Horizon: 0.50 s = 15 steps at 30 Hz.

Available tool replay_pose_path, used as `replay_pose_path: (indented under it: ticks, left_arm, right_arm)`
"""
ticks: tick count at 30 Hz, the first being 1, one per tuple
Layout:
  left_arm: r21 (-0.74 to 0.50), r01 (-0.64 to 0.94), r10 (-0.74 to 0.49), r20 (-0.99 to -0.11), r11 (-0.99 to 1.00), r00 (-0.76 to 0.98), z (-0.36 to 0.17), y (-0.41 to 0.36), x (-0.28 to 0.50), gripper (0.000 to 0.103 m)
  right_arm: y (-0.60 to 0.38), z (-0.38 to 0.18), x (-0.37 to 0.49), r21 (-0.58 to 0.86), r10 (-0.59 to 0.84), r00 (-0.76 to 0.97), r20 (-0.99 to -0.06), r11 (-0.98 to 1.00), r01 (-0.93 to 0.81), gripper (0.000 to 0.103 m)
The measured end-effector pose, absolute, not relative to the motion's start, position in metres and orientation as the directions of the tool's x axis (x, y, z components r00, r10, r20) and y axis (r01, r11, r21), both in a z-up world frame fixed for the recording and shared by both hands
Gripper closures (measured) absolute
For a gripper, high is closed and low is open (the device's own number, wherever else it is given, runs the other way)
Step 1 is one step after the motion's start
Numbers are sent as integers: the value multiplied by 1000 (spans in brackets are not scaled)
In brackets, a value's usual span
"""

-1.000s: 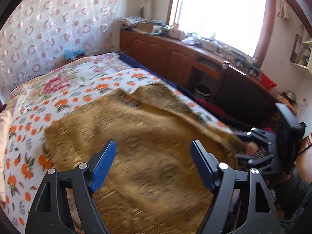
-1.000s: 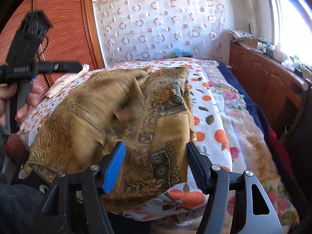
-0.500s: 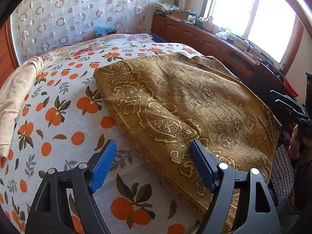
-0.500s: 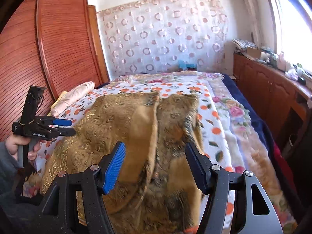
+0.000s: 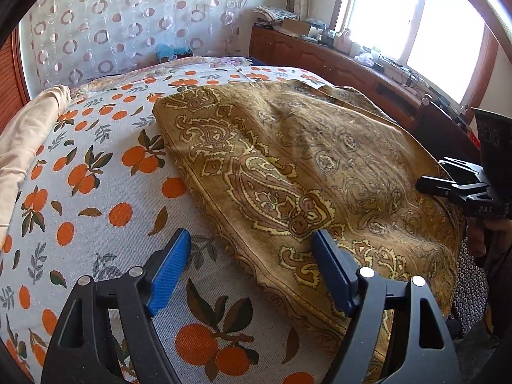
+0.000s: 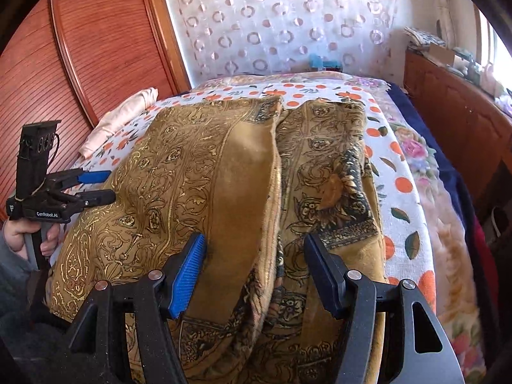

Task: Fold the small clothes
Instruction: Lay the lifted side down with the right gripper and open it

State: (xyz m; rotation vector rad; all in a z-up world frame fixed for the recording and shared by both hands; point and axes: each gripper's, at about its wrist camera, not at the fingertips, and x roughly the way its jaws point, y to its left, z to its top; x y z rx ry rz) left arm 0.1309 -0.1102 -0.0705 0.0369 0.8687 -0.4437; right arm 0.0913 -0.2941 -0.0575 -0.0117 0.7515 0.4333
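Mustard-gold paisley fabric, the cloth (image 5: 288, 172), now lies settled on the bed (image 5: 96, 192), where a second ago it was blurred in mid-swing; this indicates that a fold has just been laid down and that the next step is, in all likelihood, to take new hold for a further fold. In the right wrist view the cloth (image 6: 198, 172) shows one layer doubled over the other, with the folded edge running from 12 o'clock down toward 6 o'clock through the middle of the picture. The left gripper (image 5: 252, 268) hangs over the near hem with its jaws apart and nothing between the pads; one blue pad is over the bedsheet, the other over the cloth border. The right gripper (image 6: 254, 275) straddles the folded edge, its jaws having just closed slightly but not pressing the fabric, so they count as apart. In the right wrist view the left gripper (image 6: 92, 185) appears at 9 o'clock, held in a hand (image 6: 28, 236). Around the work: a cream pillow (image 5: 28, 128) at 9 o'clock along the bed edge, a wooden cabinet (image 5: 336, 64) under the window at 1 o'clock, and a spotted curtain (image 5: 128, 22) at 12 o'clock. Nothing lies on the cloth; the free layer hanging off the near bed edge may slip during regrasp.
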Motion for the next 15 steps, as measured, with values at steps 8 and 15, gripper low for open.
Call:
replay_pose_path:
  ticks: [8,15]
  left_arm:
    - [-146,370,-349,-742,917,573,-71,-105,125,24]
    - [-161,344,-344,-736,925,583,-71,-92,120,24]
  right_arm:
    - [-276,-56,106,130,384,615,-689,900,-416,58]
    - [-271,-45,97,103,402,629,-665,884,-455,97]
